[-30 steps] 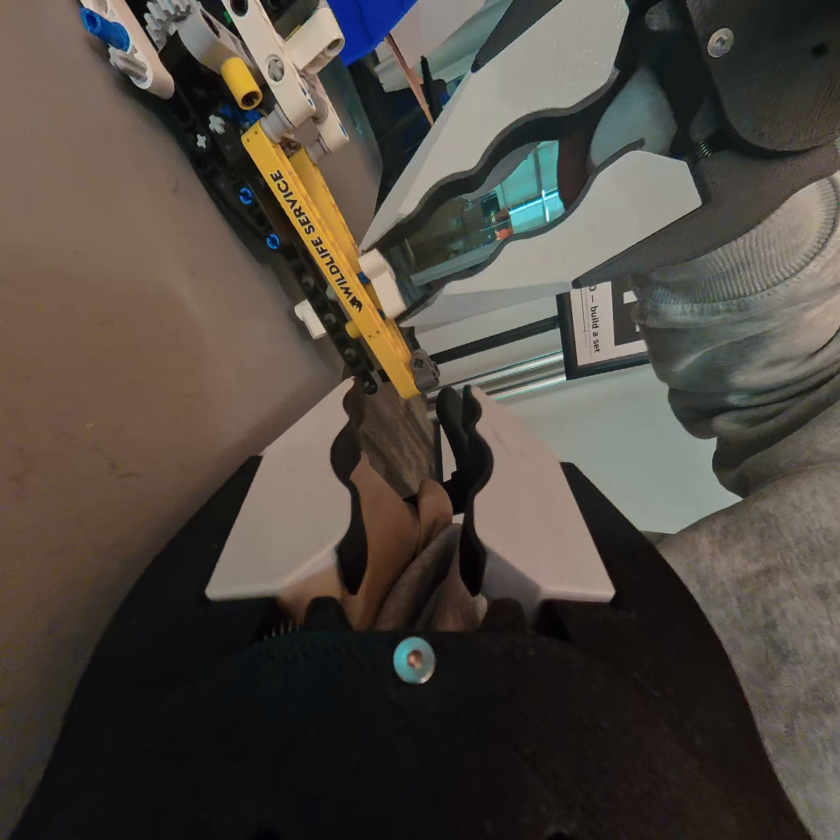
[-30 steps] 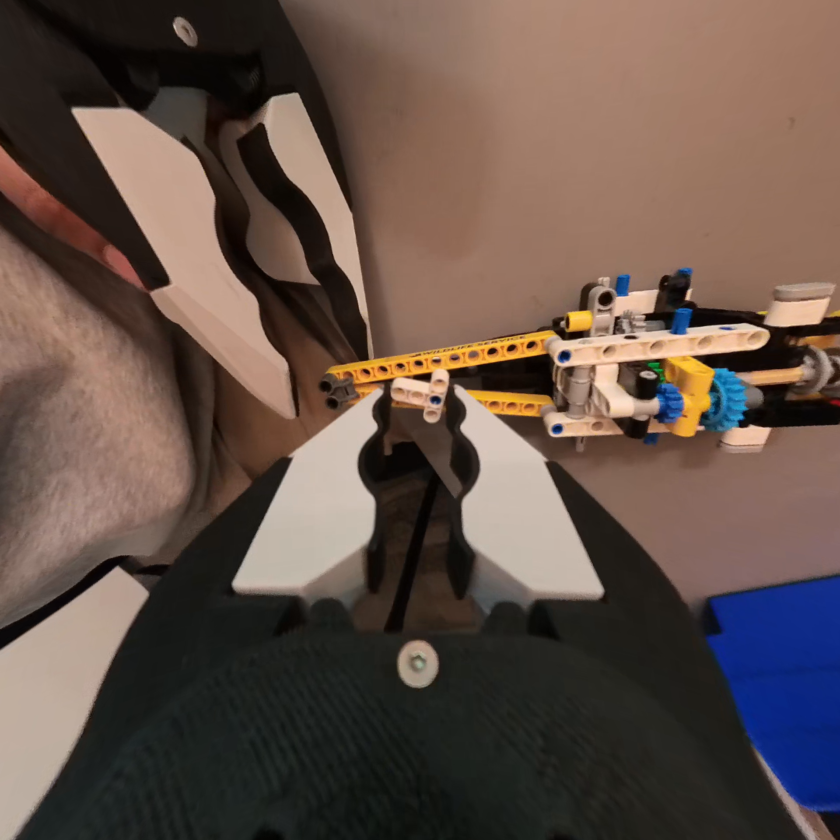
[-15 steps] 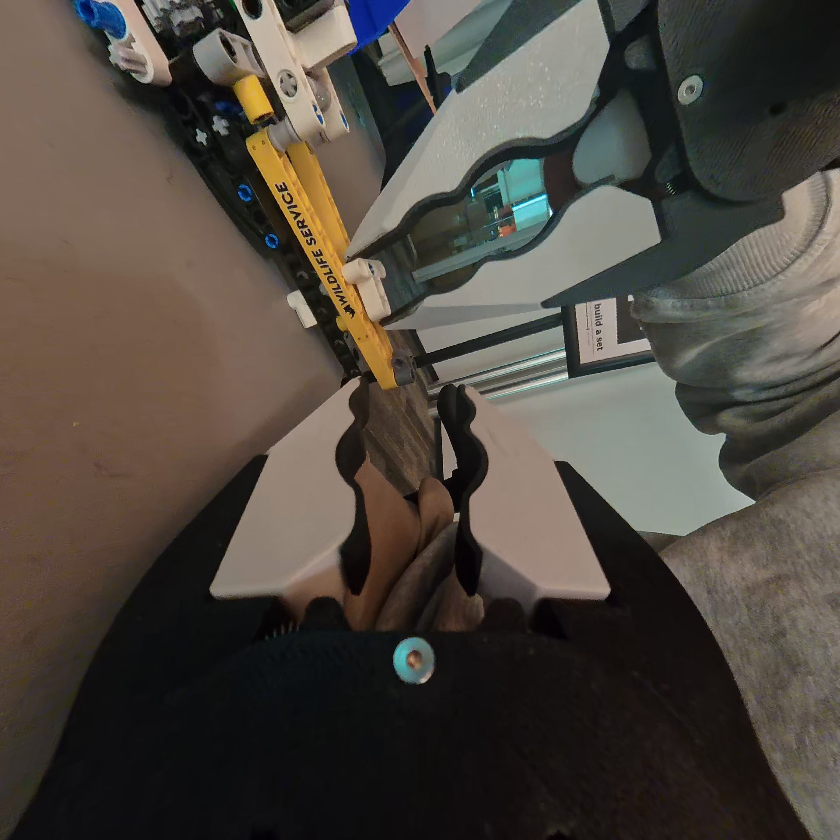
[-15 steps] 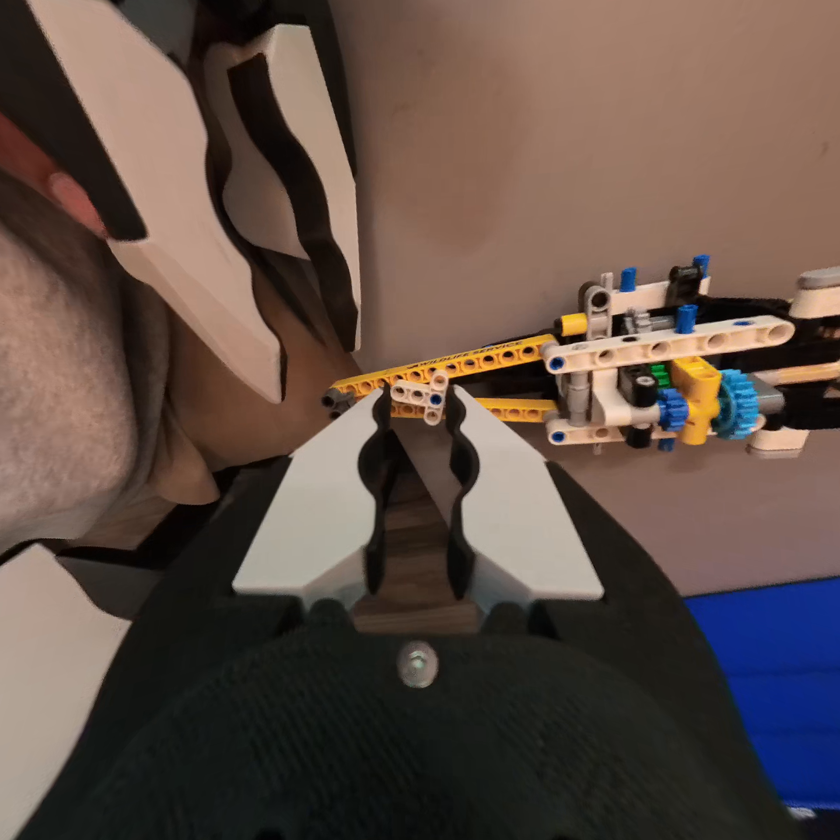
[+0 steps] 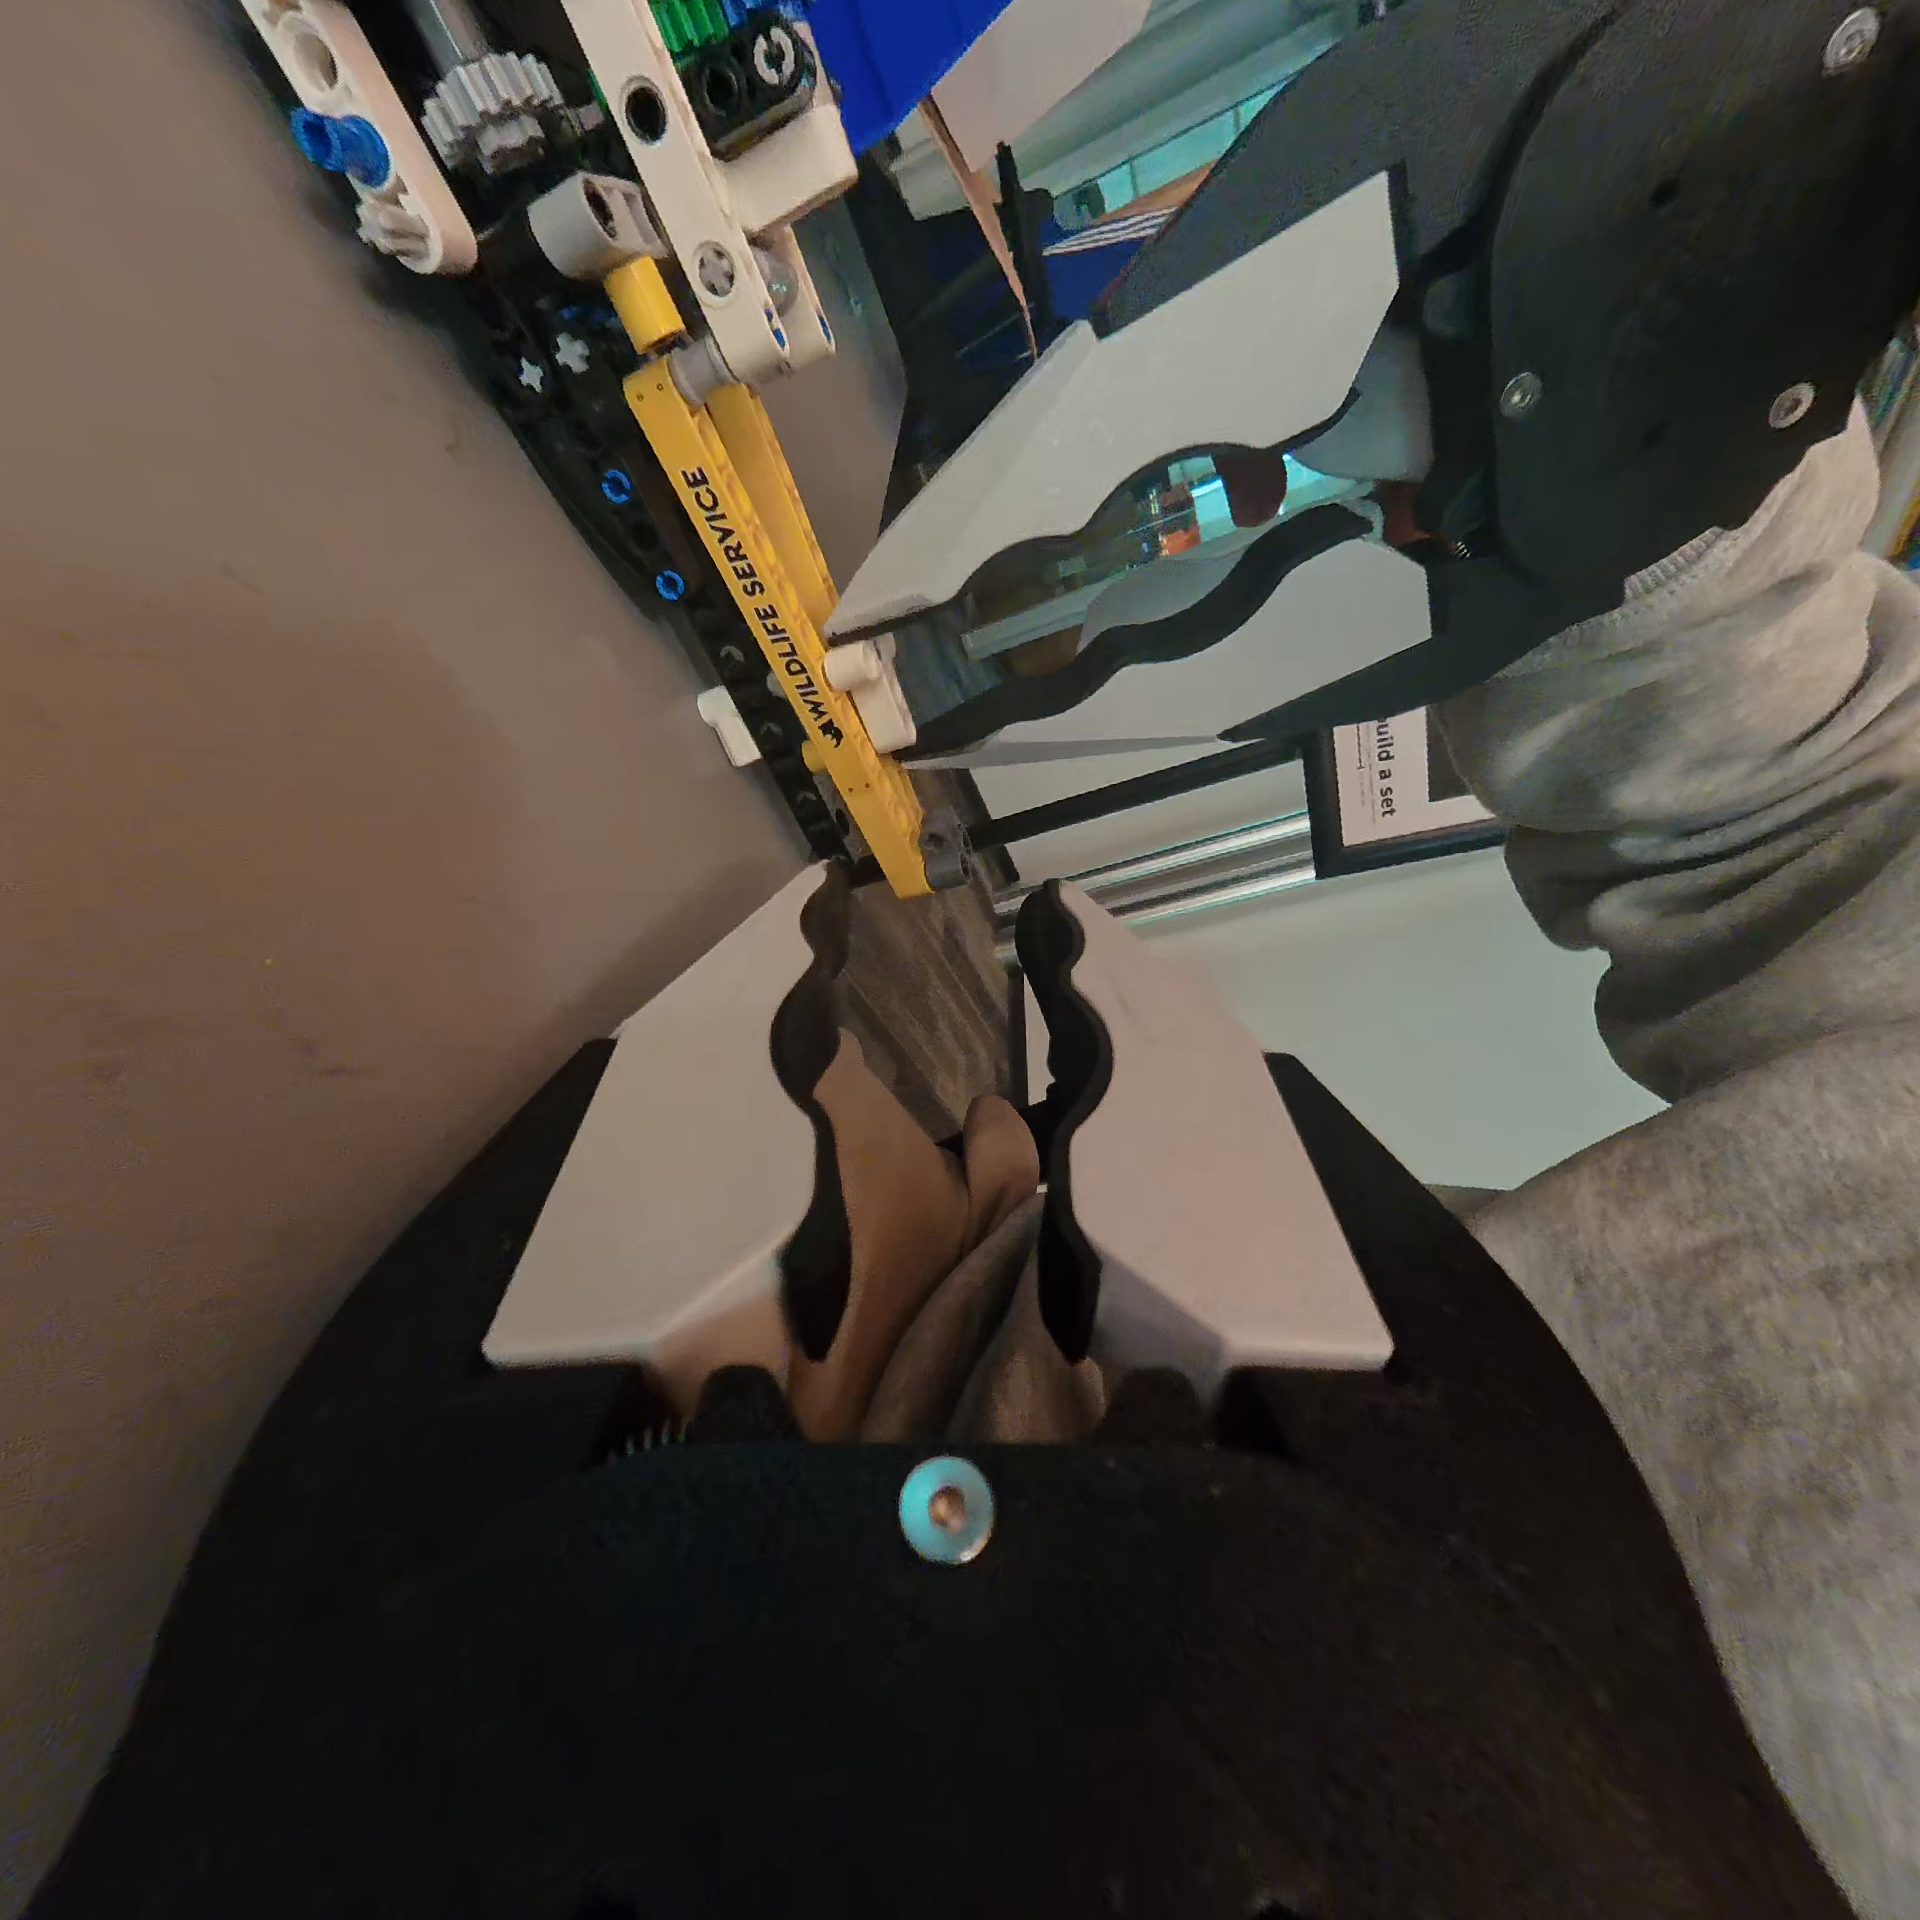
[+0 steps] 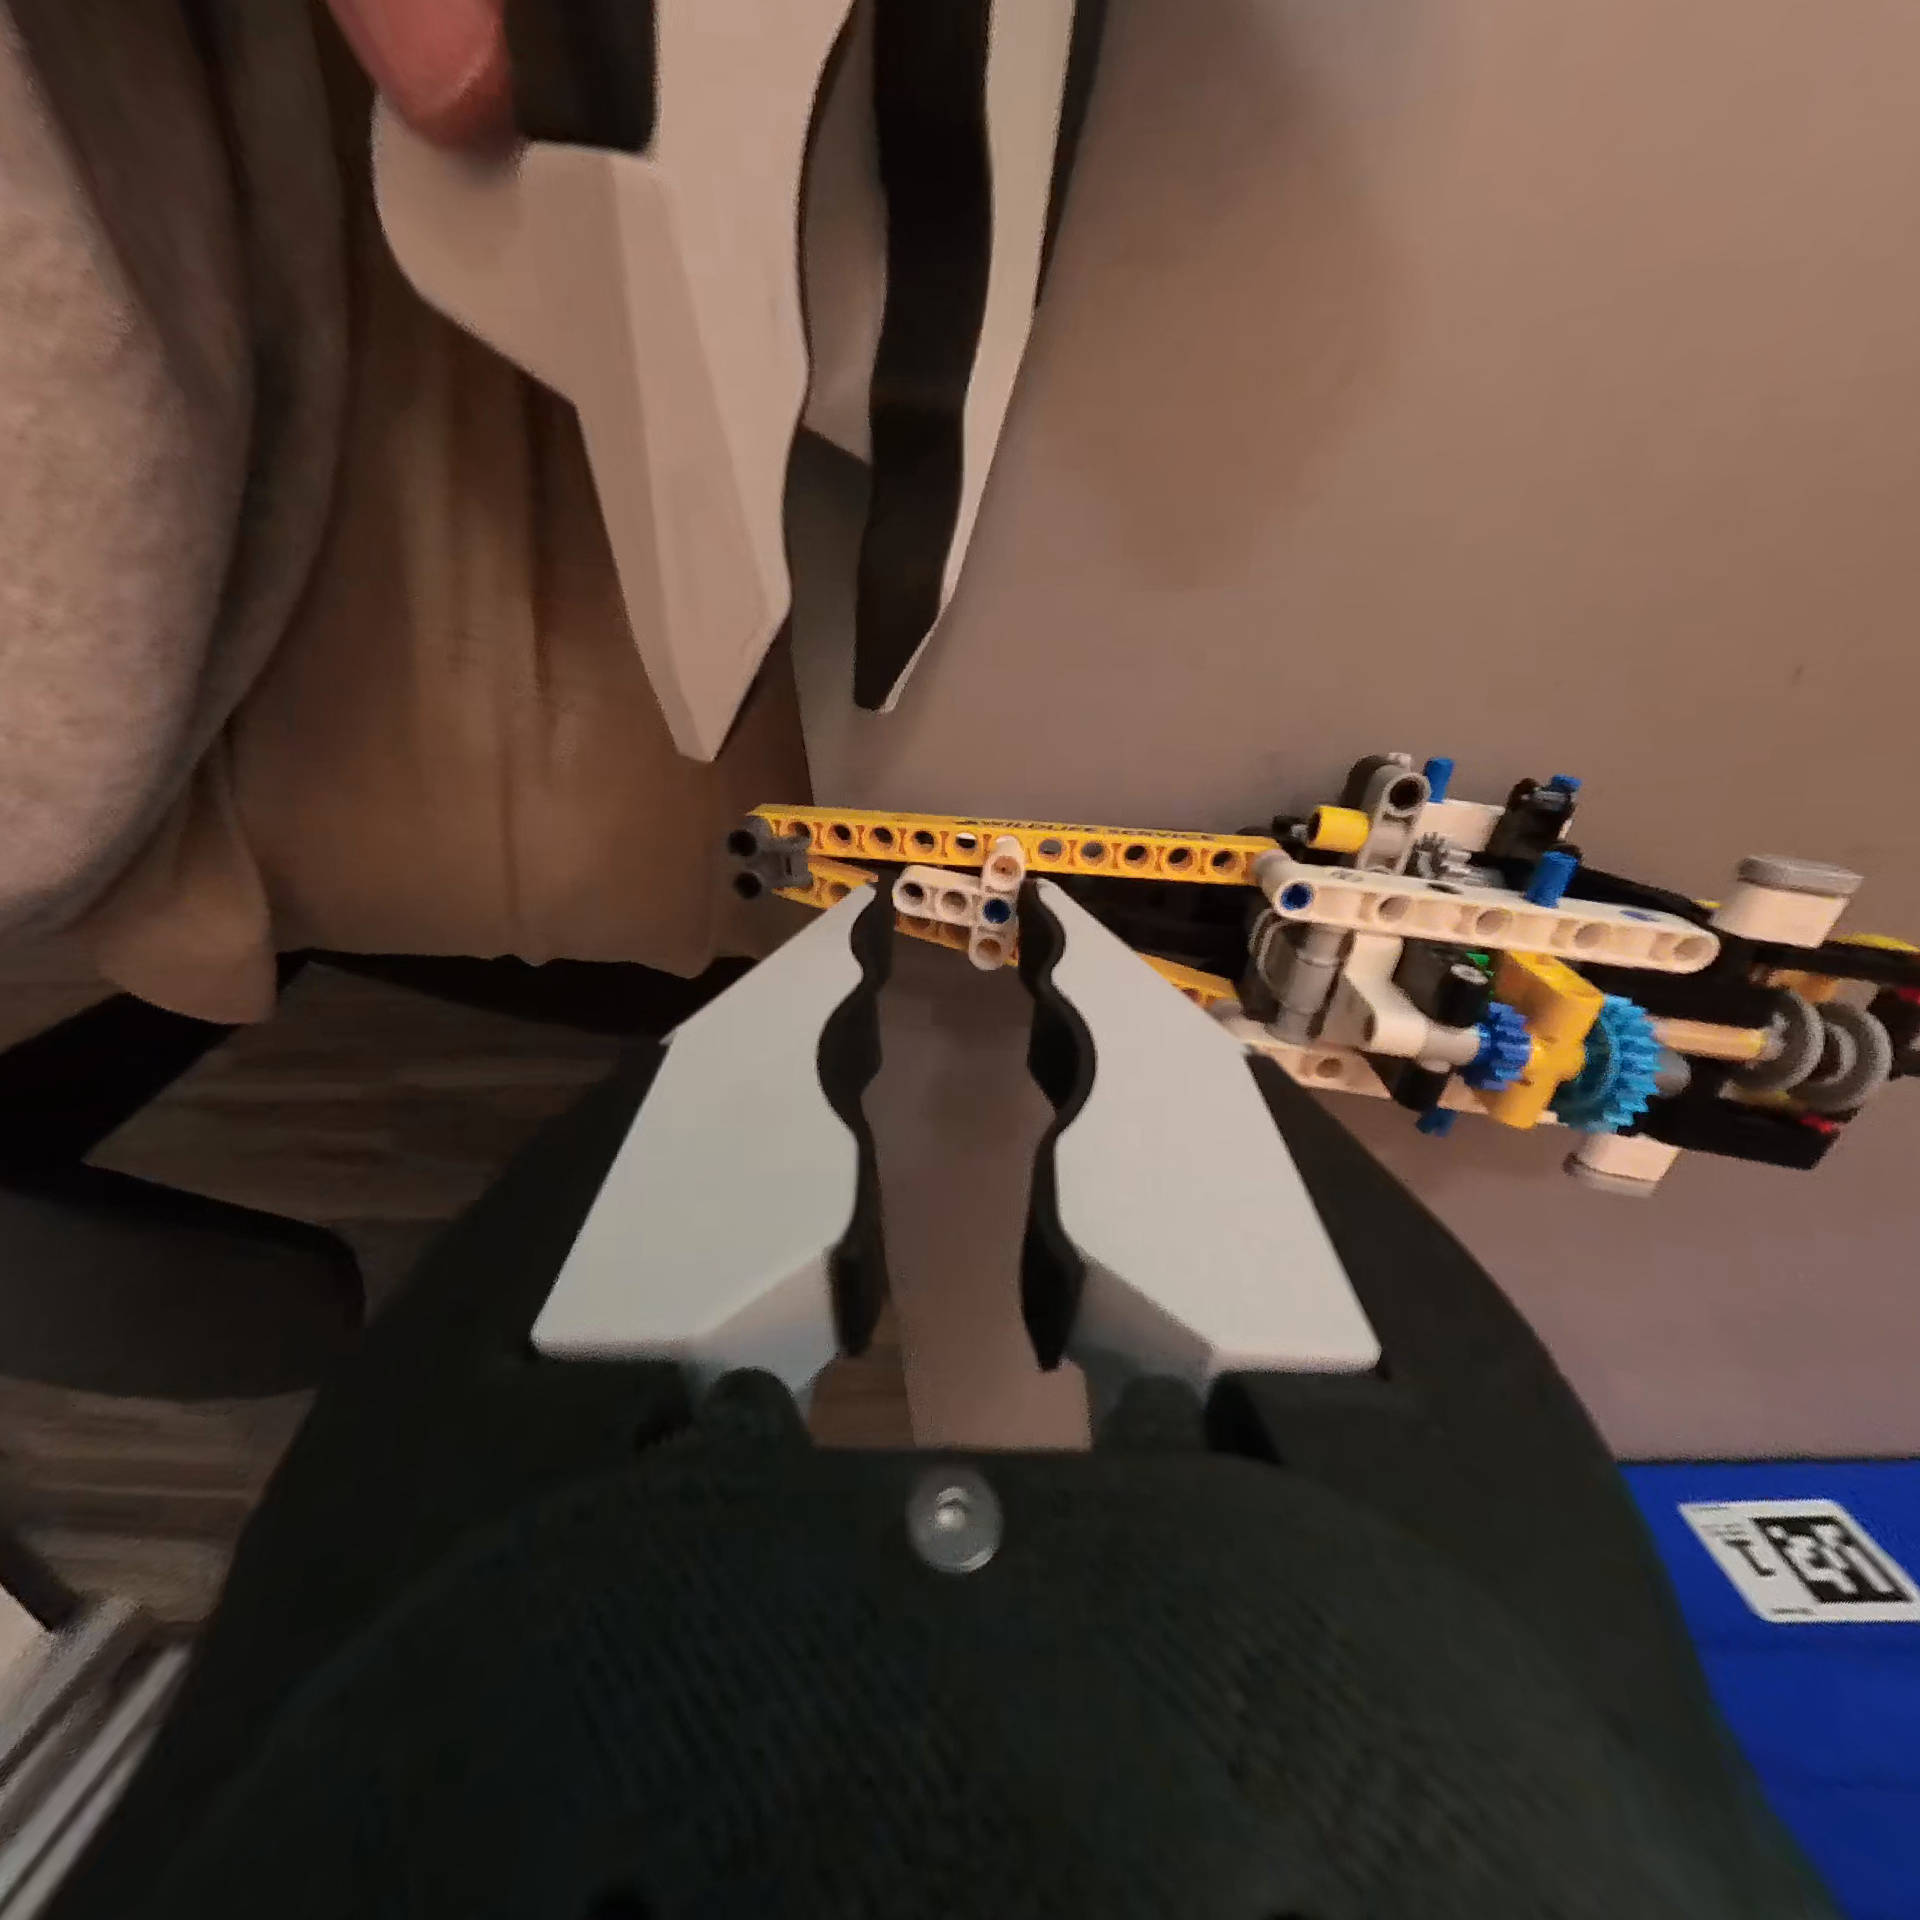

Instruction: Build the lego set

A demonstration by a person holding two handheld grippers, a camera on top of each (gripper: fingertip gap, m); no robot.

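The partly built Lego model point(image 6: 1455, 935) lies on the tan table point(image 6: 1455, 364), with long yellow beams point(image 5: 758, 582), white beams and blue gears. My right gripper point(image 6: 956, 899) is shut on a small white connector piece point(image 6: 961, 904) and holds it against the side of the yellow beams point(image 6: 1039, 847). The left wrist view shows the same piece point(image 5: 868, 691) pinched at that gripper's tips point(image 5: 883, 696). My left gripper point(image 5: 935, 904) is open and empty, its tips just short of the grey pins at the beams' free end point(image 5: 940, 836). It hangs above that end in the right wrist view point(image 6: 800, 717).
A blue bin point(image 6: 1787, 1662) with a white tag lies at the lower right of the right wrist view. A person's grey sleeve point(image 5: 1683, 831) and a framed sign point(image 5: 1382, 769) lie to the right. The table edge and dark wood floor point(image 5: 914, 997) lie behind the beams' end. The tips of both grippers are at nearly the same place.
The right gripper has kept the white piece at the yellow beams and drawn a little closer. The left gripper has shifted slightly and stays open by the beams' end.
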